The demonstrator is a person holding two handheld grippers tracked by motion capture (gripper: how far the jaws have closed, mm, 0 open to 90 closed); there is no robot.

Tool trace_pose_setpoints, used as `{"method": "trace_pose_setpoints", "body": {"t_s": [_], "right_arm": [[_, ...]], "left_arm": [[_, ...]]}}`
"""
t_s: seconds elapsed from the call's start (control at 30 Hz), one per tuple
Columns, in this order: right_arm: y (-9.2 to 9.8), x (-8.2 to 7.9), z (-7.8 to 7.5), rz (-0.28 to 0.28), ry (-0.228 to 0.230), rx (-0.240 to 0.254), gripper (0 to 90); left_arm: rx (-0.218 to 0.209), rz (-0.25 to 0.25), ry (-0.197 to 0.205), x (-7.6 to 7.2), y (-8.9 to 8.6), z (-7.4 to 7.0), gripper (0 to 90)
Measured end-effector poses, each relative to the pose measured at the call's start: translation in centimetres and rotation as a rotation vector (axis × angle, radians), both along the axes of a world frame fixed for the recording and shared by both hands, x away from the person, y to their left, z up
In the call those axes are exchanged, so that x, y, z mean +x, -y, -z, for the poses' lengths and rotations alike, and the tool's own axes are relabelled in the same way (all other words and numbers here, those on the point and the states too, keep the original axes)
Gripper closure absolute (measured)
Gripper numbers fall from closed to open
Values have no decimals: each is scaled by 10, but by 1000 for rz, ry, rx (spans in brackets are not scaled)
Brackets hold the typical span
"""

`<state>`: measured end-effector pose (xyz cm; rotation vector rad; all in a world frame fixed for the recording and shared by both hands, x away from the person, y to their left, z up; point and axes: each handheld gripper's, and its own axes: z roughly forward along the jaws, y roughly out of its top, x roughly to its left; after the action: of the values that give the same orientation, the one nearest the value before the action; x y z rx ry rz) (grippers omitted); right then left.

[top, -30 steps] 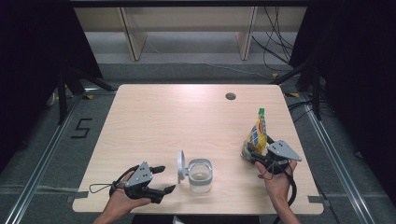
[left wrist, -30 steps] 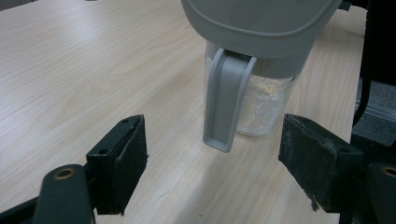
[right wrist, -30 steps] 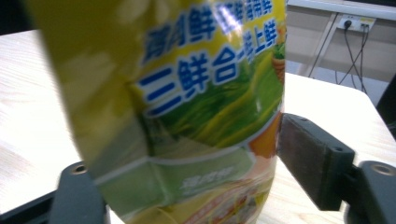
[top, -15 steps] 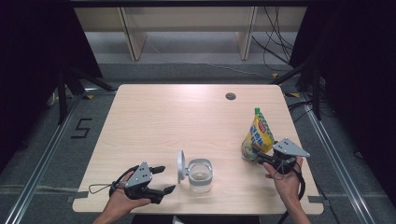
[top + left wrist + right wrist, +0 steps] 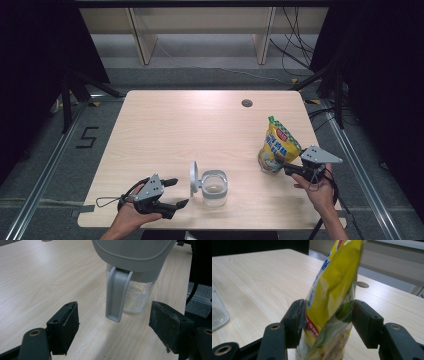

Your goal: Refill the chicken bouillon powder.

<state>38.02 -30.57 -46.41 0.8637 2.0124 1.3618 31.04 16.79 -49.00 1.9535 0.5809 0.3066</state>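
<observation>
In the lower right of the high view the right tool (image 5: 281, 167) meets the foot of a yellow snack bag (image 5: 278, 149), which stands upright and leans a little toward the upper left of the frame. In the right gripper view the bag (image 5: 332, 297) rises between the two black jaws at centre frame; the jaws have just been closing, the left one lies against the bag's side, and the right one stands just beside the other side, so whether both pads press on it cannot be told. The bag's top runs out of the upper edge of that view.

In the lower left of the high view the left tool (image 5: 172, 192) rests on the worktop (image 5: 200, 120) with its jaws spread wide and nothing between them. Just to its right stands a clear jar (image 5: 214, 187) with its grey lid (image 5: 193, 176) swung open and standing on edge on the jar's left side. In the left gripper view the jar (image 5: 136, 296) sits at upper centre, beyond the jaw tips and apart from them, the lid's grey clasp (image 5: 117, 296) hanging down in front of it
</observation>
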Motion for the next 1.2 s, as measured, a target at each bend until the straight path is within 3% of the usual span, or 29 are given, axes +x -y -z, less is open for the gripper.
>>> {"method": "trace_pose_setpoints", "body": {"t_s": [0.1, 0.2, 0.23, 0.33, 0.4, 0.43, 0.57, 0.63, 0.7, 0.8, 0.83, 0.87, 0.93, 1.03, 1.07, 1.17, 1.2], "right_arm": [[-5, -6, 4, 49, -40, 76, 437], [-9, -8, 9, 98, -28, 138, 343], [-9, -8, 9, 98, -28, 138, 343], [-13, -9, 13, 152, 14, 192, 268], [-17, -12, 14, 180, -15, 229, 246], [-18, -10, 16, 183, -3, 238, 235], [-17, -6, 23, 186, -10, 225, 196], [-17, -6, 26, 201, -24, 269, 164], [-15, -4, 28, 205, -40, 269, 158], [-15, -2, 31, 181, -25, 256, 156], [-18, -3, 31, 193, -44, 274, 156], [-18, -3, 31, 198, -37, 247, 157], [-19, -1, 33, 187, -28, 243, 158], [-22, -2, 34, 209, -43, 235, 168], [-22, 1, 36, 191, -14, 231, 171], [-21, 2, 36, 197, -24, 201, 176], [-21, 3, 37, 187, -7, 202, 178]], "left_arm": [[14, 7, 15, 1, -1, -1, 233], [15, 2, 14, 0, -1, -1, 232], [15, 2, 14, 0, -1, -1, 233], [5, 1, 12, 0, -1, -1, 233], [5, -9, 2, -1, -1, -1, 233], [1, -6, 3, 0, -1, 0, 233], [10, -9, 5, 0, -1, -1, 233], [16, -7, 8, 0, -1, -1, 233], [10, -1, 4, 0, -1, 0, 233], [26, 15, 20, 2, -2, -1, 233], [19, 1, -4, 0, -1, -1, 233], [21, 1, -1, 0, -1, 0, 233], [34, 15, 24, 2, -2, -1, 233], [35, 15, 23, 2, -1, 0, 233], [26, 14, 19, 2, -1, 0, 233], [26, 13, 19, 1, -1, 0, 233], [26, 14, 19, 1, -1, 0, 233]]}}
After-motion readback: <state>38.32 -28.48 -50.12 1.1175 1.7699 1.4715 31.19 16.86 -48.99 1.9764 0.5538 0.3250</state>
